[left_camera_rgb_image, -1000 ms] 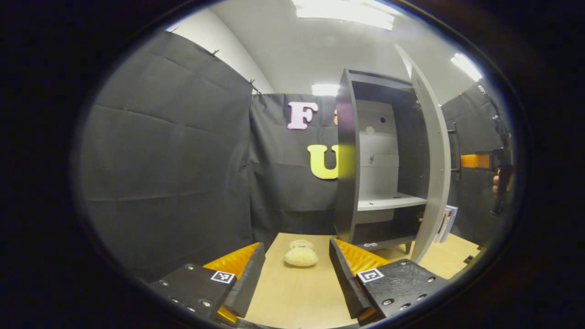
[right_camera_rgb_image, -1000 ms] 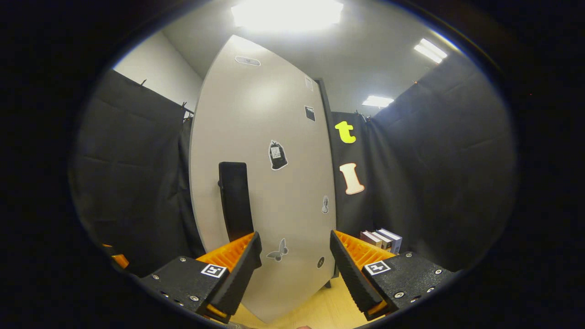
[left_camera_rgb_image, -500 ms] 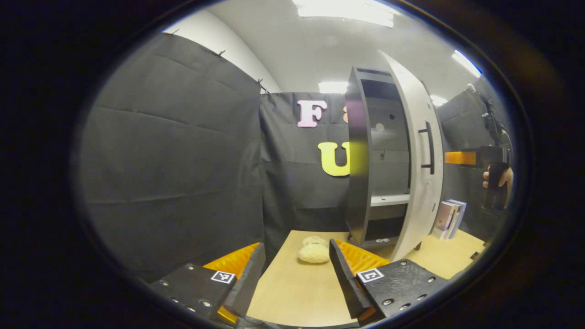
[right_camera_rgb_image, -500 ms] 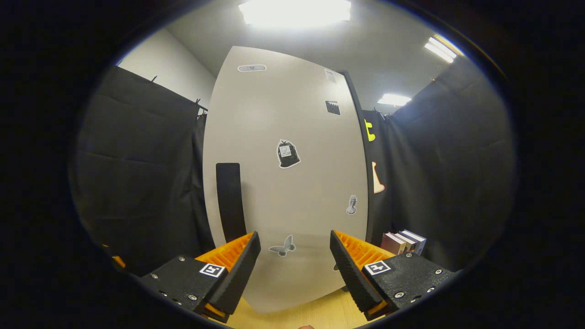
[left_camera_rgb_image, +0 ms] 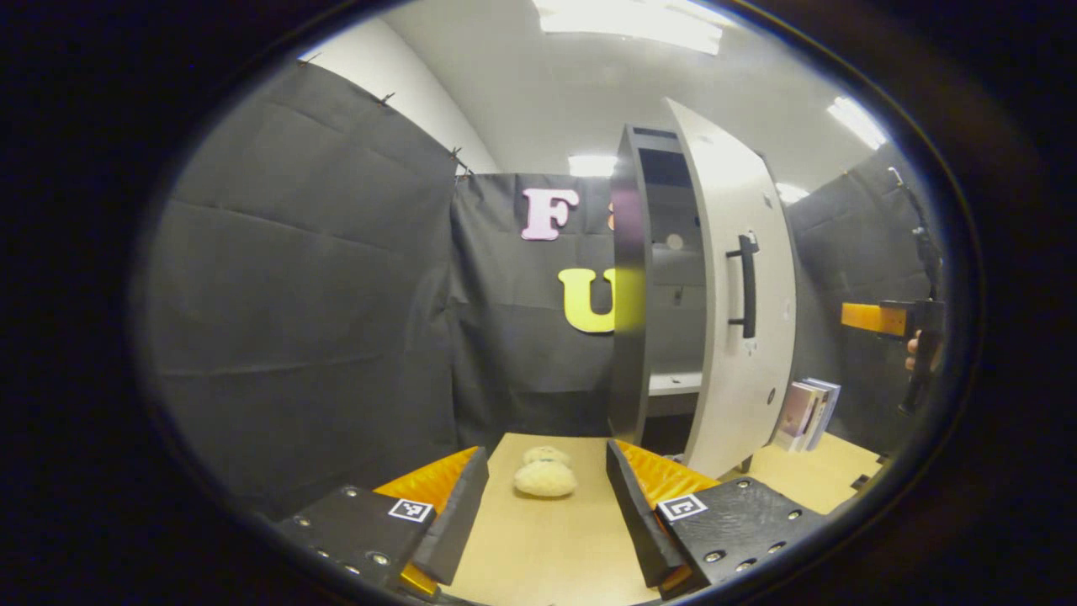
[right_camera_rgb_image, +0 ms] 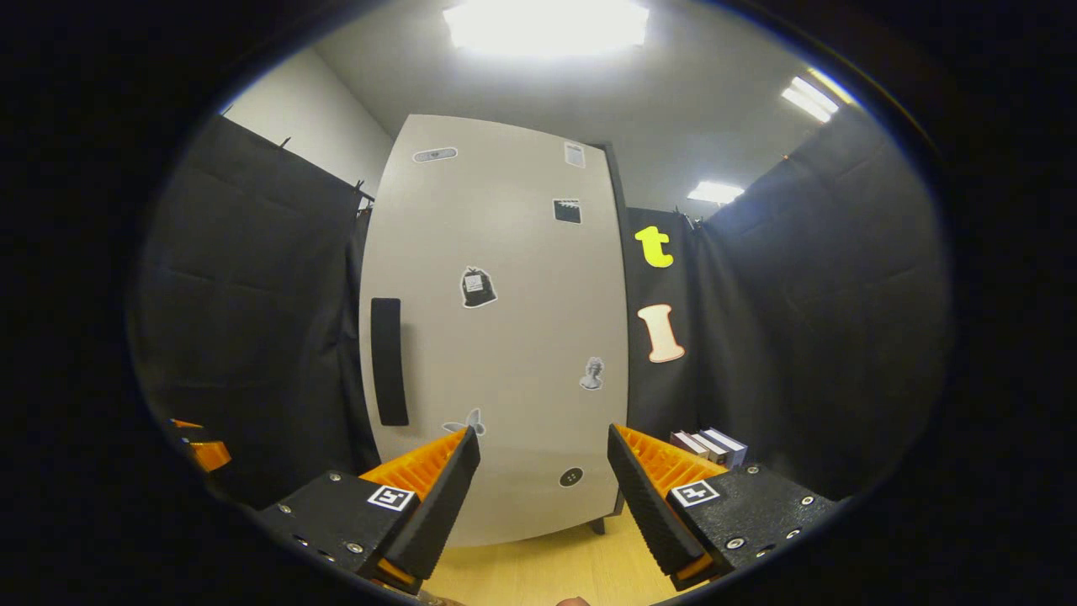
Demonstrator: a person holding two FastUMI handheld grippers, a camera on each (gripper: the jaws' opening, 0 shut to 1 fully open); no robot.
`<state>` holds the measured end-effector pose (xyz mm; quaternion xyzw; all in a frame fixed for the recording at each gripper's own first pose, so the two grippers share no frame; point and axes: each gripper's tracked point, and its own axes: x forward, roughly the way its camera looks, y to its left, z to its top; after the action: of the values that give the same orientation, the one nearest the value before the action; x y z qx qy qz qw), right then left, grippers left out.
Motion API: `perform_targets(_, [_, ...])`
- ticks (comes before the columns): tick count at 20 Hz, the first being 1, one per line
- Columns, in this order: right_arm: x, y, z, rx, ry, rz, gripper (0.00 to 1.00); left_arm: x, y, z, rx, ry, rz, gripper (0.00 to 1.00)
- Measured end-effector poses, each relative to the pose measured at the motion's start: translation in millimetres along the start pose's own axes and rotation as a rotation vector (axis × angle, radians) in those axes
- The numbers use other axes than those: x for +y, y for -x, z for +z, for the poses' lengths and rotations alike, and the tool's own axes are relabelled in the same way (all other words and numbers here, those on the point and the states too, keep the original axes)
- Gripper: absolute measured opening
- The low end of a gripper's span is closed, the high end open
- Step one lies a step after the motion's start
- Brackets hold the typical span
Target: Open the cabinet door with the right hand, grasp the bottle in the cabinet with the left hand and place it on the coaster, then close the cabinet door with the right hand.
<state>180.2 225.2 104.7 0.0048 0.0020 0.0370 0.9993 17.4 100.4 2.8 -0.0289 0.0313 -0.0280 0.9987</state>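
left tool (left_camera_rgb_image: 547, 505) gaping, holding nothing | right tool (right_camera_rgb_image: 543, 484) gaping, facing pale grey cabinet door (right_camera_rgb_image: 505, 337), not touching | door standing partly ajar on dark cabinet (left_camera_rgb_image: 627, 278) | bottle location: cannot tell

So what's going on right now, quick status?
Both grippers open: left gripper, right gripper. Cabinet door partly open, right gripper facing it without touching. Plush toy on table ahead of left gripper.
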Motion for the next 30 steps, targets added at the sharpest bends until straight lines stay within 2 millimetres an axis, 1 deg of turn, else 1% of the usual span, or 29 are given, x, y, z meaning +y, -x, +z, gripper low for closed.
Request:
perform_targets(2, [-6, 4, -2, 0.009, -0.005, 0.003, 0.95, -18, -5, 7, -0.007, 0.0, -0.006, 0.87])
perform_targets(4, [-16, 8, -3, 0.011, 0.005, -0.005, 0.95, -37, -10, 14, -0.01, 0.008, -0.011, 0.87])
perform_targets(7, [-28, 11, -2, 0.005, 0.02, -0.01, 0.94, -56, 5, 22, -0.008, 0.015, -0.011, 0.87])
perform_targets(9, [-33, 12, -1, 0.004, 0.017, -0.01, 0.94, -73, 5, 26, -0.004, 0.016, -0.009, 0.87])
perform_targets(14, [-43, 16, -6, 0.02, 0.007, -0.007, 0.94, -101, 8, 36, 0.002, 0.012, 0.002, 0.87])
perform_targets(15, [-44, 17, -7, 0.026, 0.007, -0.006, 0.94, -104, 10, 35, 0.004, 0.012, 0.004, 0.81])
perform_targets(16, [-47, 18, -8, 0.031, 0.007, -0.008, 0.94, -108, 11, 34, 0.005, 0.014, 0.004, 0.81])
perform_targets(17, [-48, 19, -8, 0.034, 0.004, -0.007, 0.94, -112, 11, 32, 0.011, 0.017, 0.005, 0.81])
perform_targets(19, [-48, 20, -10, 0.038, -0.003, -0.006, 0.95, -110, 10, 31, 0.018, 0.021, 0.01, 0.81])
perform_targets(24, [-52, 21, -11, 0.04, -0.015, -0.018, 0.94, -109, 17, 32, 0.017, -0.012, 0.025, 0.81])
perform_targets(25, [-51, 23, -11, 0.04, -0.018, -0.018, 0.94, -109, 17, 32, 0.015, -0.013, 0.025, 0.87])
perform_targets(30, [-53, 24, -11, 0.038, -0.017, -0.024, 0.94, -101, 22, 32, 0.018, -0.009, 0.035, 0.87])
